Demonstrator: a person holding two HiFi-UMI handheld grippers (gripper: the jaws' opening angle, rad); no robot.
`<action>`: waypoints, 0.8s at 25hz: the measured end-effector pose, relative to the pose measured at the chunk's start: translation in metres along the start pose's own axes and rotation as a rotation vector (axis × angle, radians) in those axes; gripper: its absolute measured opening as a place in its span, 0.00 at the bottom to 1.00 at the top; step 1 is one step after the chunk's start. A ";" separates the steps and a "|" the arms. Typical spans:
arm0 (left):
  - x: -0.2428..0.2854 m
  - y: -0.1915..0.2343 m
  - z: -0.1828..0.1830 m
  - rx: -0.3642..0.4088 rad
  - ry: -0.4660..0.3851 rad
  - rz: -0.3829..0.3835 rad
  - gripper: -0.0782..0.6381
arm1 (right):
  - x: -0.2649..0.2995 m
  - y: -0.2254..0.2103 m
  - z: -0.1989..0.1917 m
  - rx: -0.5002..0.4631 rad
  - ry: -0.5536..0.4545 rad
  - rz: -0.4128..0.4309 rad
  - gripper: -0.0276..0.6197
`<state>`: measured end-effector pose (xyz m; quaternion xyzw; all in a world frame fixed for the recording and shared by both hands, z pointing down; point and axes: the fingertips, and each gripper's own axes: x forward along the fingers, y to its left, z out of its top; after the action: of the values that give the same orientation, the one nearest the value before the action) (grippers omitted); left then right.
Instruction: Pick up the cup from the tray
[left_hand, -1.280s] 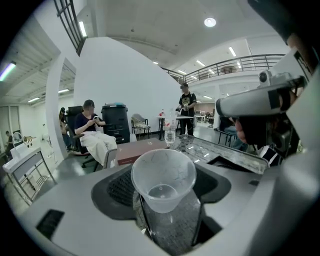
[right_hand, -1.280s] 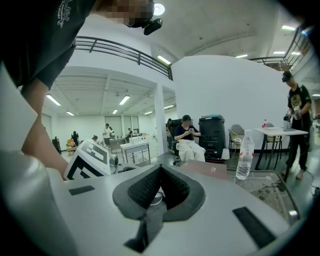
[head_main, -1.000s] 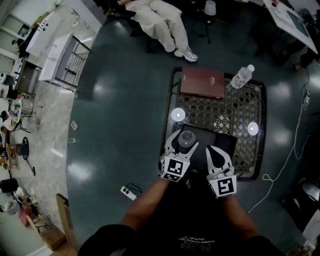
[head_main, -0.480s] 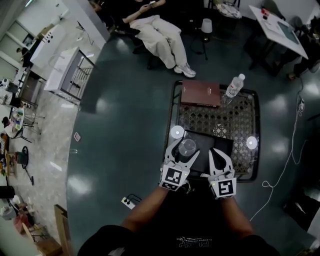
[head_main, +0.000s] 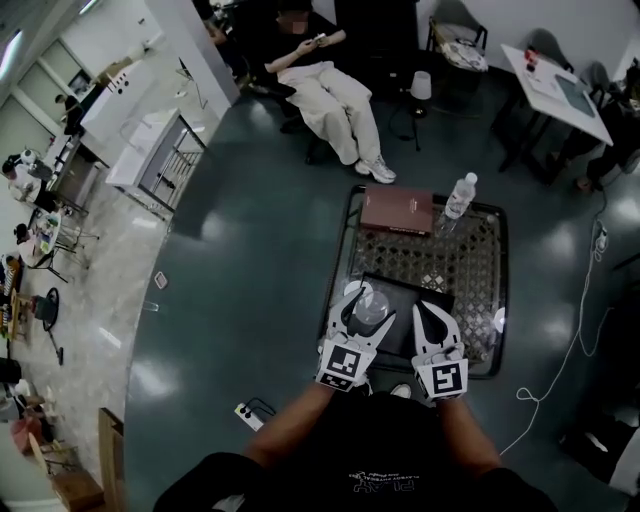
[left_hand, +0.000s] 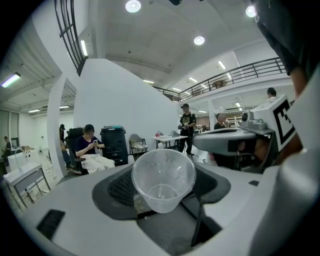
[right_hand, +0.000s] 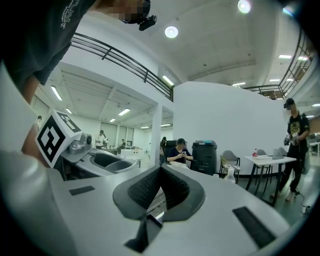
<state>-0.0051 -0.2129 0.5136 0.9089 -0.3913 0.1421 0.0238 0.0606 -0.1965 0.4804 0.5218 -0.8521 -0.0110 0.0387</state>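
A clear plastic cup (head_main: 372, 301) sits between the fingers of my left gripper (head_main: 366, 312), which is shut on it and holds it above the near left part of the black tray (head_main: 410, 283). In the left gripper view the cup (left_hand: 163, 180) lies on its side with its open mouth toward the camera, clamped between the dark pads (left_hand: 117, 189) of the left gripper (left_hand: 165, 196). My right gripper (head_main: 428, 312) hovers over the tray's near right part, shut and empty. Seen in its own view, the right gripper (right_hand: 160, 187) has its pads pressed together.
The tray rests on a black mesh table (head_main: 472, 262). A brown book (head_main: 398, 212) and a water bottle (head_main: 458, 197) stand at its far edge. A seated person (head_main: 322, 85) is beyond. A power strip (head_main: 250, 412) lies on the floor at the near left.
Both grippers have drawn back toward the table's near edge, the left one still holding the cup. The right gripper stays shut beside it.
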 end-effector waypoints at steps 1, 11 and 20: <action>-0.001 -0.005 0.001 0.000 0.001 0.003 0.56 | -0.002 -0.002 0.004 -0.003 -0.010 -0.001 0.05; -0.010 -0.032 0.021 0.021 -0.011 0.050 0.57 | -0.028 -0.019 0.031 -0.019 -0.015 0.012 0.05; -0.023 -0.044 0.013 0.014 0.015 0.072 0.57 | -0.038 -0.012 0.029 -0.022 -0.046 0.054 0.05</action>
<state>0.0145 -0.1684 0.4974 0.8934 -0.4225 0.1522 0.0154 0.0863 -0.1685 0.4489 0.4976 -0.8665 -0.0316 0.0250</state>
